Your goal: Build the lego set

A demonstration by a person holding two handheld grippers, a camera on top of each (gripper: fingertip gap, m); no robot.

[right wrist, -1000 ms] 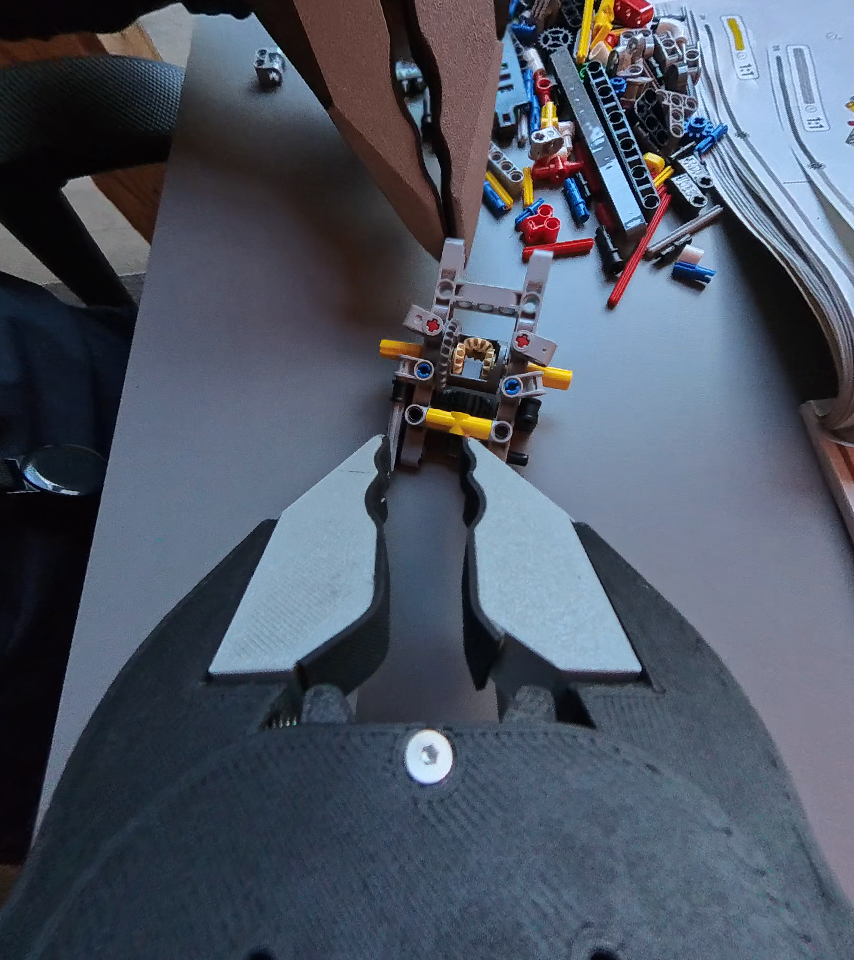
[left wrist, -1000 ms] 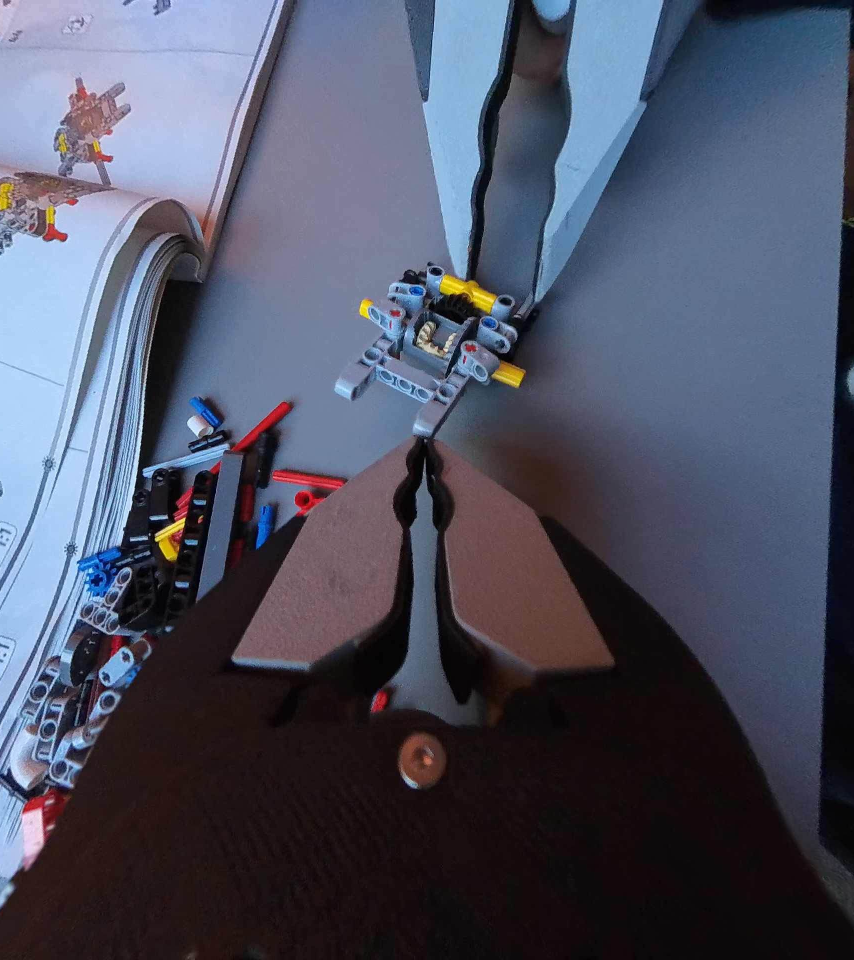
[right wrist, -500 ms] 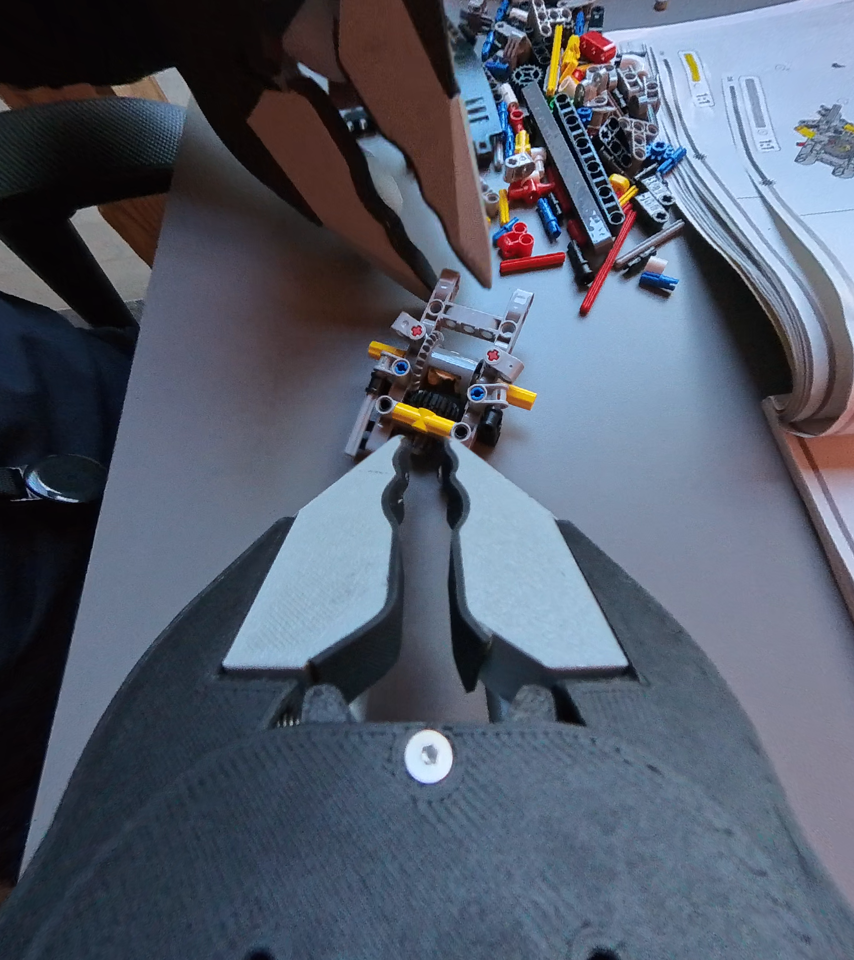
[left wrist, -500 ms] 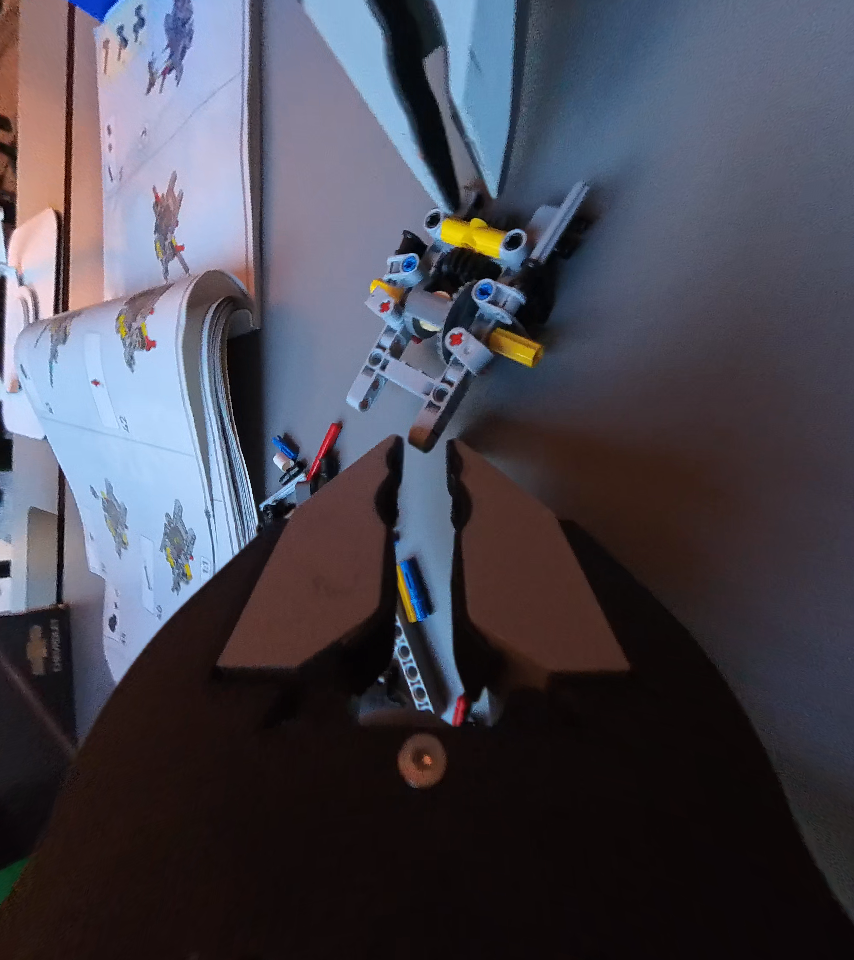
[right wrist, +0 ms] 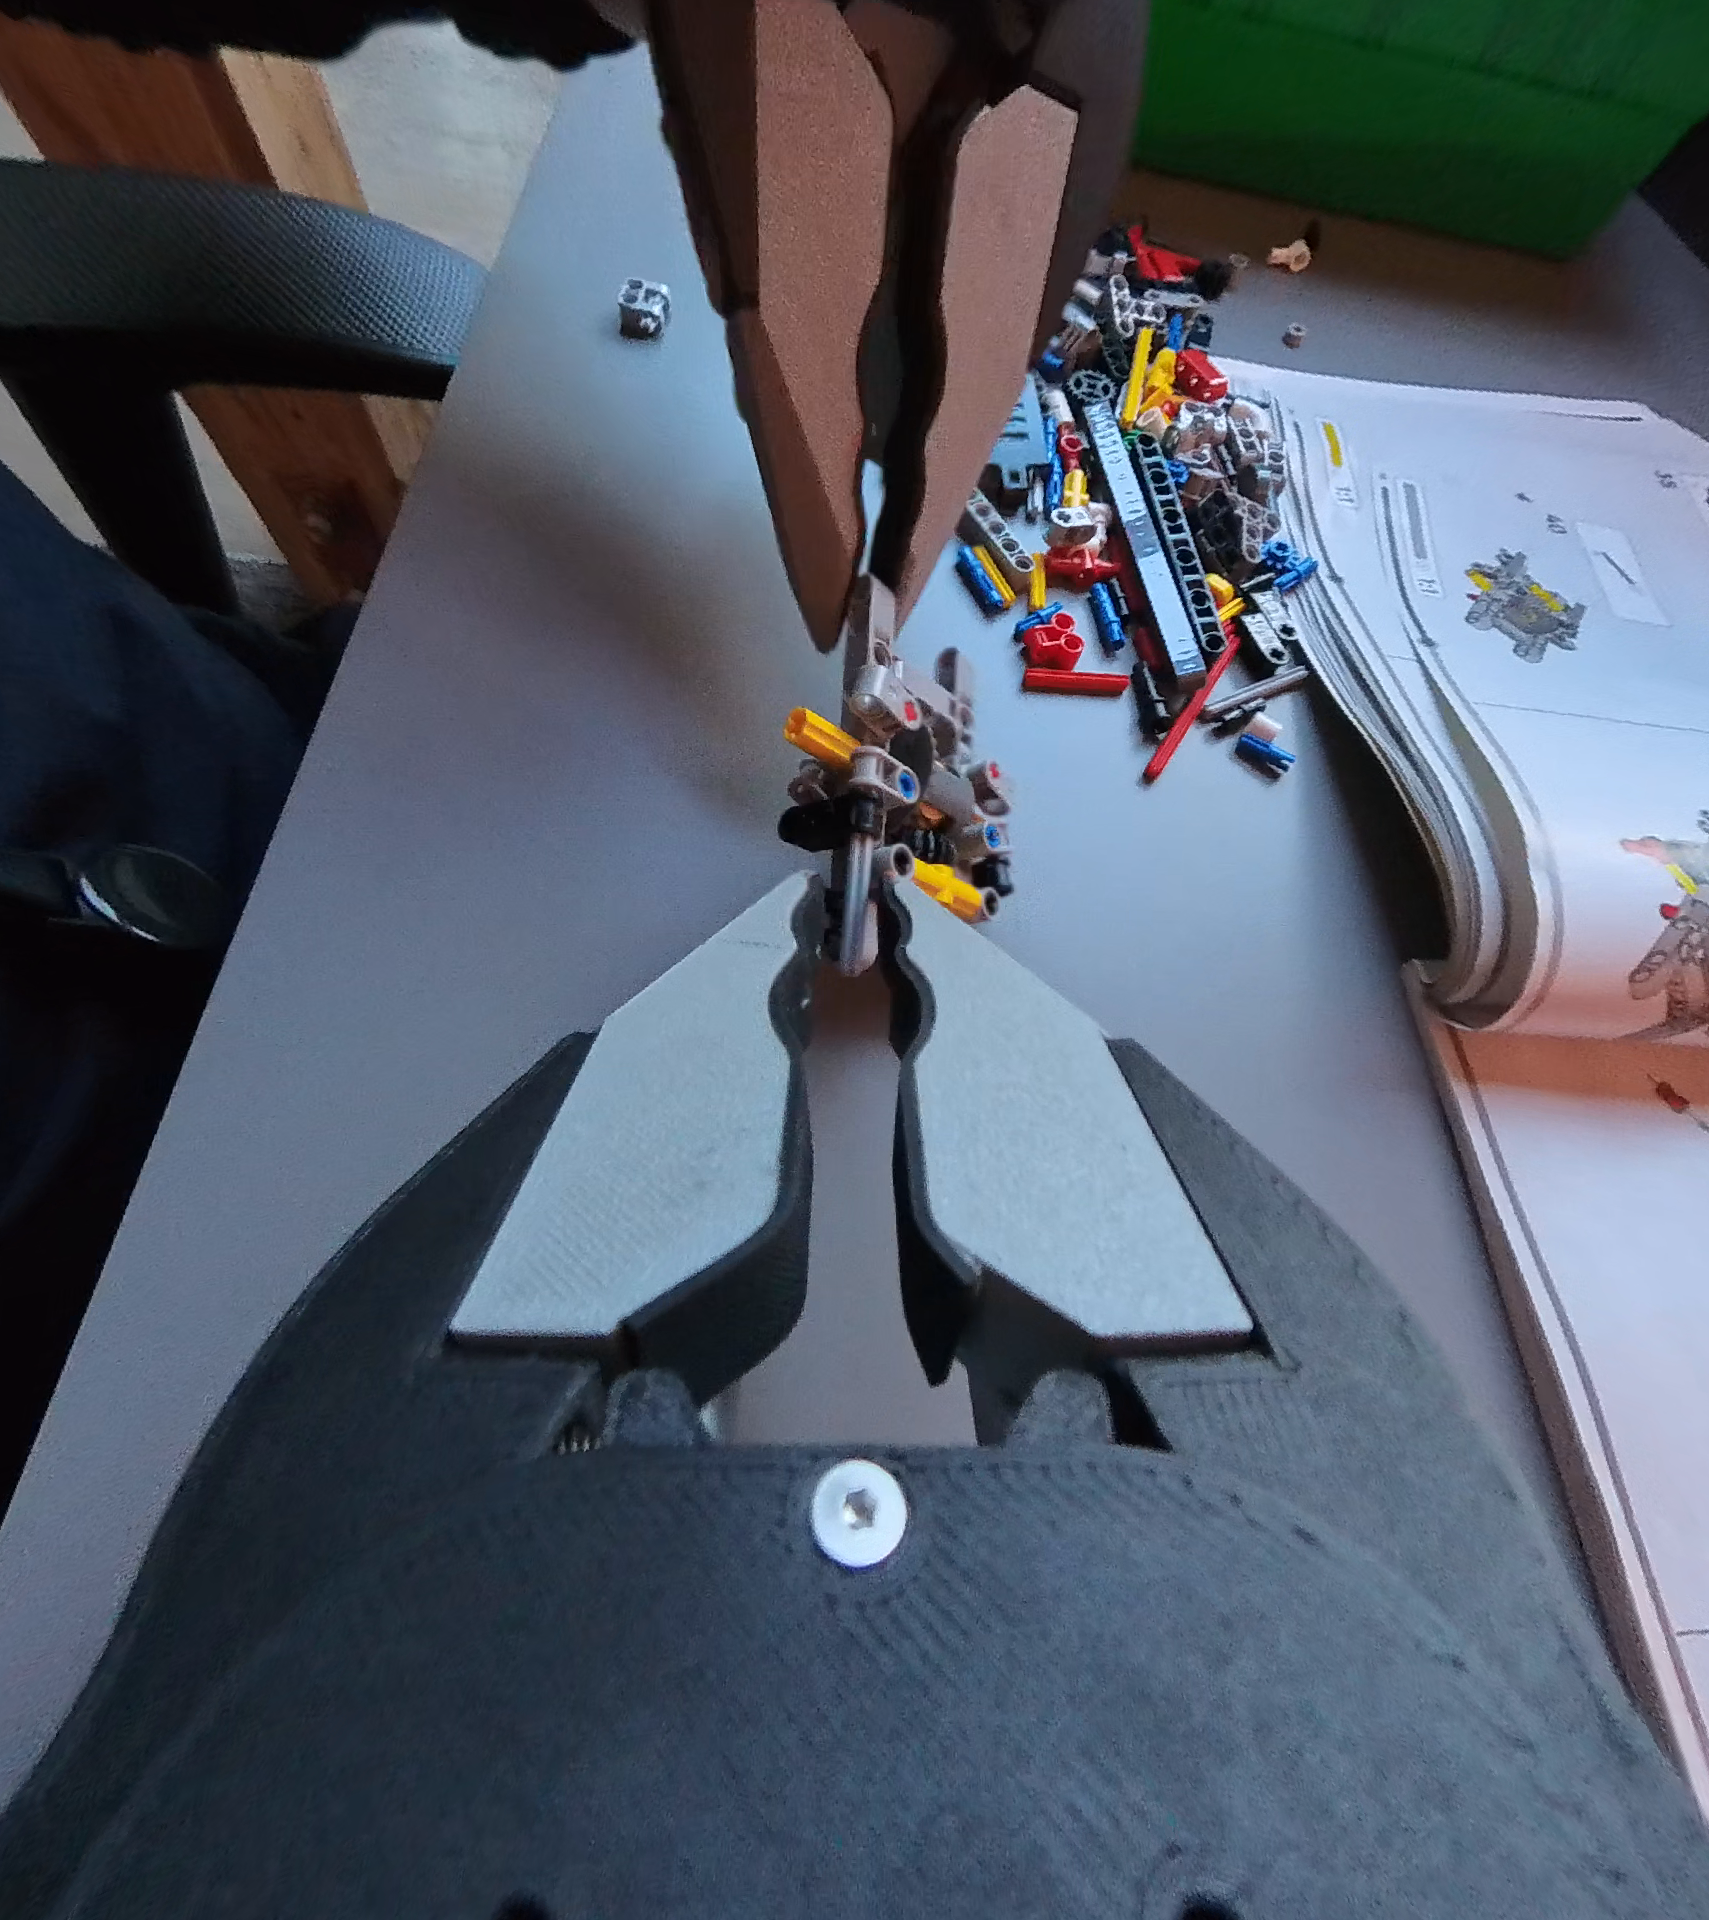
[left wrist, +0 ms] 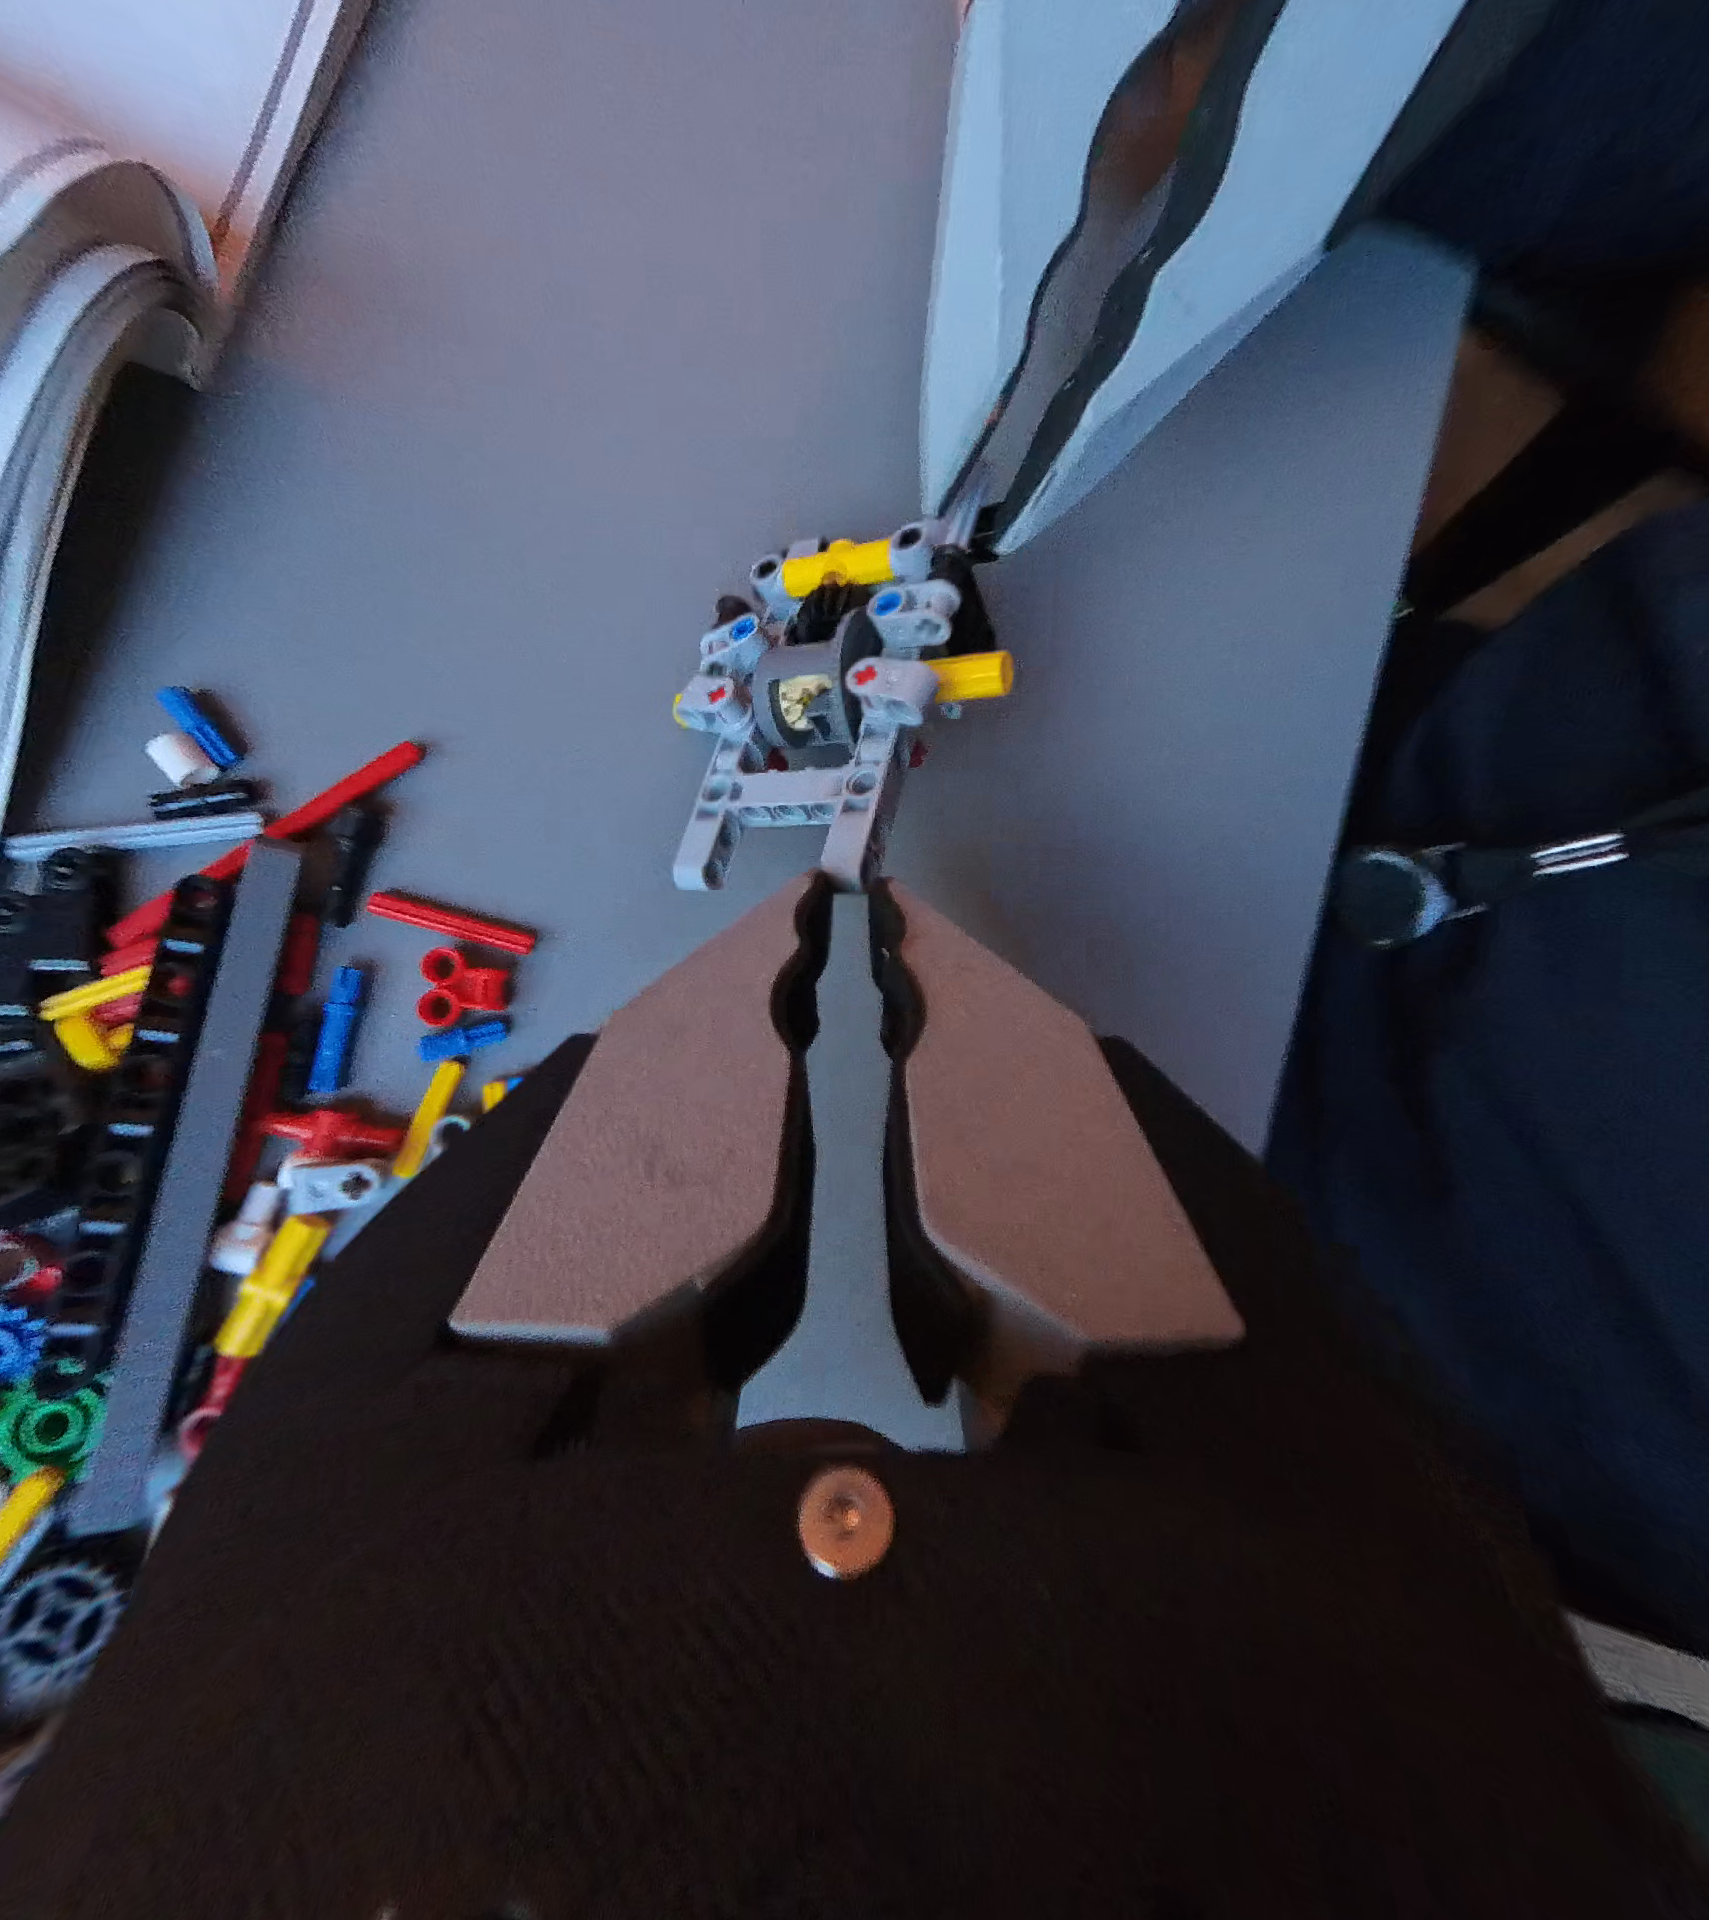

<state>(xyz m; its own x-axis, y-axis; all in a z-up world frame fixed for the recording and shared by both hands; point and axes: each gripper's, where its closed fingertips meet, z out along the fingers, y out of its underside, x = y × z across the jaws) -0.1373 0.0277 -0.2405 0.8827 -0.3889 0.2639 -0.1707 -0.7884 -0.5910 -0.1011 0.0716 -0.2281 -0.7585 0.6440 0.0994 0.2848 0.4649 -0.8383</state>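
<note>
Two tools pinch one small brick assembly (right wrist: 897,790) from opposite ends. The left tool (left wrist: 845,896), brown-faced on a black body, has its tips pressed on a light-grey beam leg of the assembly (left wrist: 860,831). The right tool (right wrist: 855,920), grey-faced on a black ribbed body, clamps a thin grey beam at the other end.

Changes: a second ago the assembly lay flat on the counter (right wrist: 538,727) with the right tool spread wide at its end and the left tool's tips shut together at one leg. Half a second ago the left tool was opened and clear of the leg. The assembly now stands turned on edge between both tools, and appears lifted.

Materials and shapes: the assembly is plastic, made of grey perforated beams, yellow axle pins, black gears, blue and red pin ends and a tan gear at its middle. The tool fingers are flat, tapered wedges with wavy black inner pads. The counter is smooth matte grey.

Nearby: a loose parts pile (left wrist: 133,1091) of red, blue, yellow and black pieces lies to the left of the left tool. An open instruction booklet (right wrist: 1608,727), with thick curved pages, lies beyond the pile. A lone grey connector (right wrist: 644,308) sits far ahead of the right tool.

Hard to make out: the left wrist view is motion-blurred. Contact with the counter under the assembly is unclear. The booklet is cut off at the frame edges.
</note>
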